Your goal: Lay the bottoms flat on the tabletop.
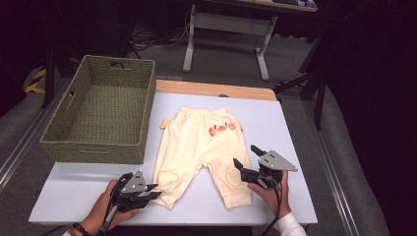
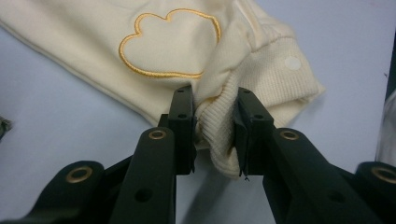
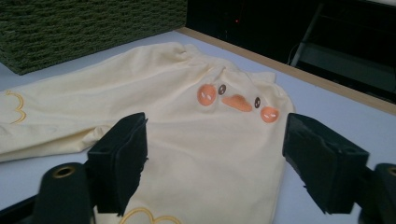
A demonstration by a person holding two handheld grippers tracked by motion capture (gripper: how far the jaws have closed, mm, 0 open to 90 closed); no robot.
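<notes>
Here the left gripper (image 2: pixel 212 126) is clamped on the ribbed cuff (image 2: pixel 261 88) of one leg of the cream trousers (image 1: pixel 201 147), the knit bunched into a fold between its two black jaws. The right gripper (image 3: pixel 215 163) stands with its jaws wide apart, above the other leg, gripping nothing. In the high view each gripper carries a grey three-cornered plate and is held by a hand (image 1: pixel 101 209) at the near edge.

The trousers lie flat on the pale blue table (image 1: pixel 275 123), waistband toward the far side, legs toward the person. The fabric is soft and smooth; the cuffs are ribbed. The left gripper view shows a yellow-outlined cloud shape (image 2: pixel 170 44) stitched just above the held cuff. The right gripper view shows an orange-and-brown duck face (image 3: pixel 236 100) near the waistband.

A rectangular woven green basket (image 1: pixel 101 110) stands just beside the trousers, to the left.
</notes>
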